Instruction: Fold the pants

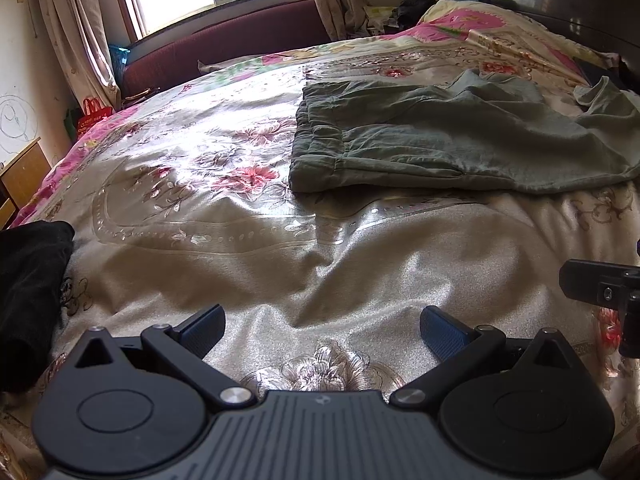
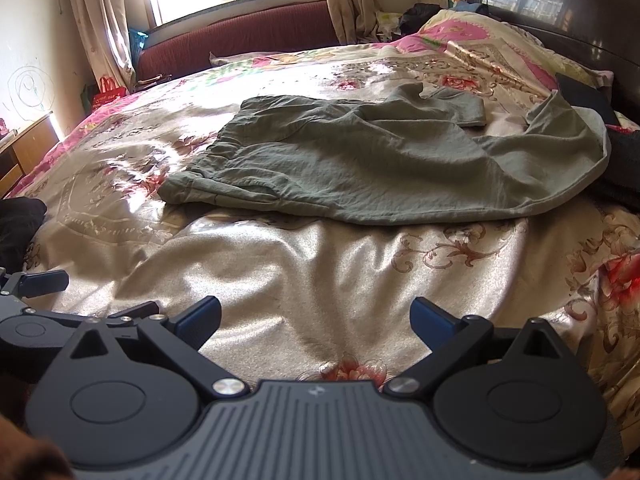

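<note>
Grey-green pants point(image 1: 440, 140) point(image 2: 360, 168) lie spread on the floral bedspread point(image 1: 240, 248) point(image 2: 304, 264), waistband to the left, legs rumpled toward the headboard at the right. My left gripper point(image 1: 322, 330) hovers low over bare bedspread, well short of the pants, open with nothing between its blue pads. My right gripper point(image 2: 316, 320) is likewise open and empty, near the front of the bed, with the pants a stretch ahead. Part of the right gripper point(image 1: 608, 292) shows at the right edge of the left wrist view; the left gripper point(image 2: 36, 292) shows at the left edge of the right wrist view.
A black garment point(image 1: 28, 280) point(image 2: 20, 224) lies at the bed's left edge. A dark headboard point(image 2: 560, 12) and pink pillows point(image 1: 472, 28) stand at the far right. A maroon bench point(image 1: 224, 48) sits under the window, a wooden cabinet point(image 1: 24, 172) at the left.
</note>
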A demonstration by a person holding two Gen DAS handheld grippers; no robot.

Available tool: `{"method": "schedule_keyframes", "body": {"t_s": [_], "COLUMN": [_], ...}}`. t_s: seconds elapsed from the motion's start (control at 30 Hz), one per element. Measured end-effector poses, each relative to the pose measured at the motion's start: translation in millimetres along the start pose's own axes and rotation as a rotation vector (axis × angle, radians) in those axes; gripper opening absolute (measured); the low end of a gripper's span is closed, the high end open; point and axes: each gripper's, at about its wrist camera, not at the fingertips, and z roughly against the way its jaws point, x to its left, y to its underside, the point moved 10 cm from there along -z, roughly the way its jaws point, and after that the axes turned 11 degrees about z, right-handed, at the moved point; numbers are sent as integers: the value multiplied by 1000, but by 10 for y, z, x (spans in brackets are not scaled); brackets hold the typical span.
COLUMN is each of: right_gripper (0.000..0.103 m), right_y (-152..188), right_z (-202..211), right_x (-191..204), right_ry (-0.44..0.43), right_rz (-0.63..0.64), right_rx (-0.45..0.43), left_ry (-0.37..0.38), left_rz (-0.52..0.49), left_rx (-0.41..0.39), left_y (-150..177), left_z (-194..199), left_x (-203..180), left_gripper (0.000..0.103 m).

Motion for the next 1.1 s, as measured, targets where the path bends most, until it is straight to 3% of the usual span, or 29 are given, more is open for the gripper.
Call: {"method": "schedule_keyframes", "body": {"t_s": [0.43,0.6,0.97,1.1], "right_gripper": [100,100,100,98], "right_y": [-23,-90,-556,-672], "right_z": [-26,-99,-632,-825], "right_x": [-1,-18,5,100], "right_ry": [-21,-22,35,10], "right_rz": [-19,-11,208,291], "right_rx": [3,-5,-83,-94], "left_ry": [14,15,-2,30], "left_rz": [-22,-33,-130,-153], "left_rx": [-3,-33,-107,-117], "left_y": [-42,-195,-848,-988], "left_z": [-45,-49,-640,-825], "left_x": [-37,-12,-36,-67], "left_gripper": [103,103,103,102]}}
